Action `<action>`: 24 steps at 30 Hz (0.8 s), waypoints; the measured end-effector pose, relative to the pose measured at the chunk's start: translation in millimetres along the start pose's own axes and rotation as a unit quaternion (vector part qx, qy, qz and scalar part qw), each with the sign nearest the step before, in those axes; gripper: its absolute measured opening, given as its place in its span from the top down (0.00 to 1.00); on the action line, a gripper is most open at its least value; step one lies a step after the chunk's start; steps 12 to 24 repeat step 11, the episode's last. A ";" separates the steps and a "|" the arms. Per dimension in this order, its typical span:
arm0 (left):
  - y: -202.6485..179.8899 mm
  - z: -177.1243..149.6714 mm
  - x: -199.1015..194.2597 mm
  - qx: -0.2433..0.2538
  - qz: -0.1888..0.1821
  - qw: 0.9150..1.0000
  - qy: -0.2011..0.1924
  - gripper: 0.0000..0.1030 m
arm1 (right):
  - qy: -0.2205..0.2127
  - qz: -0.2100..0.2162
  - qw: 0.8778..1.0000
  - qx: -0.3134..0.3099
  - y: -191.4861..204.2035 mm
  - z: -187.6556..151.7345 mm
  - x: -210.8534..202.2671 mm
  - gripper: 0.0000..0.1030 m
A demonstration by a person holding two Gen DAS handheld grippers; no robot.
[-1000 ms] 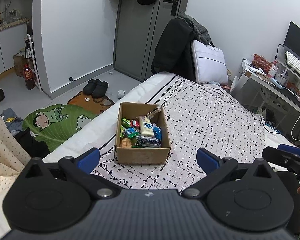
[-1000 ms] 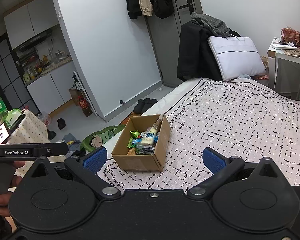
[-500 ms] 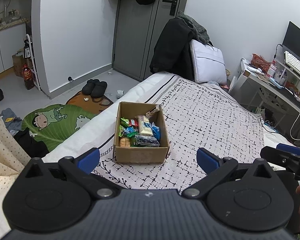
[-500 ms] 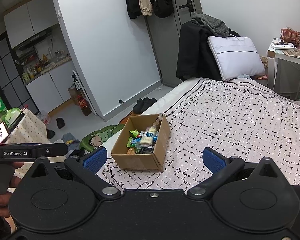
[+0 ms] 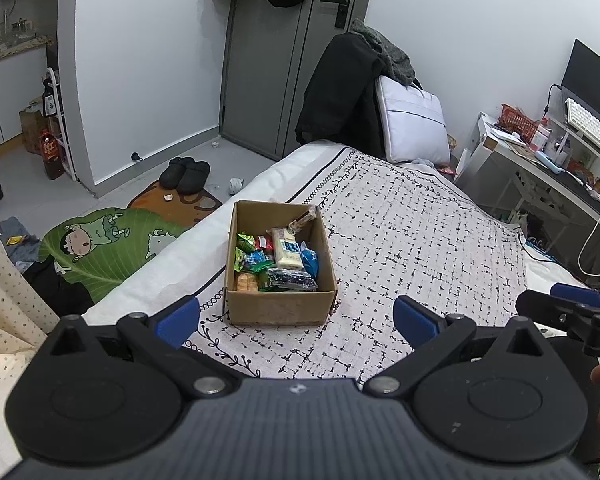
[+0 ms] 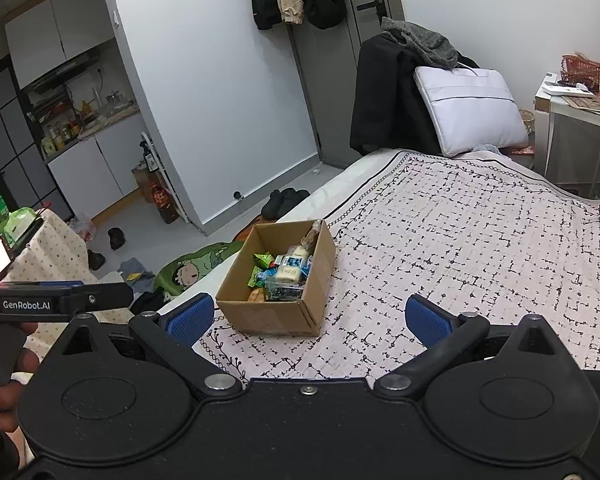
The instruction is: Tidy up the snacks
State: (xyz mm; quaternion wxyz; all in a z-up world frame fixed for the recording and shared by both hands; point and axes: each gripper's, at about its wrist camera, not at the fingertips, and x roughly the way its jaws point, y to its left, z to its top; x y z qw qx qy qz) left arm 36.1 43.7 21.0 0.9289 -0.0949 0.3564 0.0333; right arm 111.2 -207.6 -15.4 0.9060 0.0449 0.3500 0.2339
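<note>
An open cardboard box sits on the bed near its left edge; it also shows in the right wrist view. It holds several wrapped snacks, green, blue, red and cream packets. My left gripper is open and empty, held just short of the box's near wall. My right gripper is open and empty, also short of the box and a little to its right. Each gripper shows at the edge of the other's view.
The bed has a white cover with black marks. A white pillow and a chair with dark coats stand at the far end. A desk is on the right. A green floor mat and slippers lie left.
Both views have drawn back very slightly from the box; the box and snacks lie as before. Both grippers stay open.
</note>
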 end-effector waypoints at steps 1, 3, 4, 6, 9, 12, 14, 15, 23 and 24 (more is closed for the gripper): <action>-0.4 0.0 -0.1 0.000 0.001 1.000 0.000 0.01 | 0.001 0.000 1.000 0.000 -0.6 0.0 0.0 0.00; -1.4 -0.1 -0.7 0.000 0.000 1.000 -0.002 0.01 | 0.001 0.001 1.000 0.002 -2.0 0.1 -0.2 0.00; -1.7 -0.2 -0.8 0.000 0.000 1.000 -0.002 0.01 | 0.000 0.001 1.000 0.003 -2.9 0.1 -0.3 0.00; -3.2 -0.1 -0.9 0.003 0.000 1.000 -0.003 0.01 | 0.000 0.001 1.000 0.004 -4.6 0.1 -0.7 0.00; -5.3 -0.4 -0.3 0.007 -0.001 1.000 -0.001 0.01 | 0.000 0.001 1.000 0.007 -5.4 0.1 -0.1 0.00; -6.1 -0.6 0.5 0.008 0.000 1.000 0.000 0.01 | 0.000 0.001 1.000 0.010 -7.0 -0.4 0.1 0.00; -6.1 -0.6 0.5 0.008 0.000 1.000 0.000 0.01 | 0.000 0.001 1.000 0.010 -7.0 -0.4 0.1 0.00; -6.1 -0.6 0.5 0.008 0.000 1.000 0.000 0.01 | 0.000 0.001 1.000 0.010 -7.0 -0.4 0.1 0.00; -6.1 -0.6 0.5 0.008 0.000 1.000 0.000 0.01 | 0.000 0.001 1.000 0.010 -7.0 -0.4 0.1 0.00; -6.1 -0.6 0.5 0.008 0.000 1.000 0.000 0.01 | 0.000 0.001 1.000 0.010 -7.0 -0.4 0.1 0.00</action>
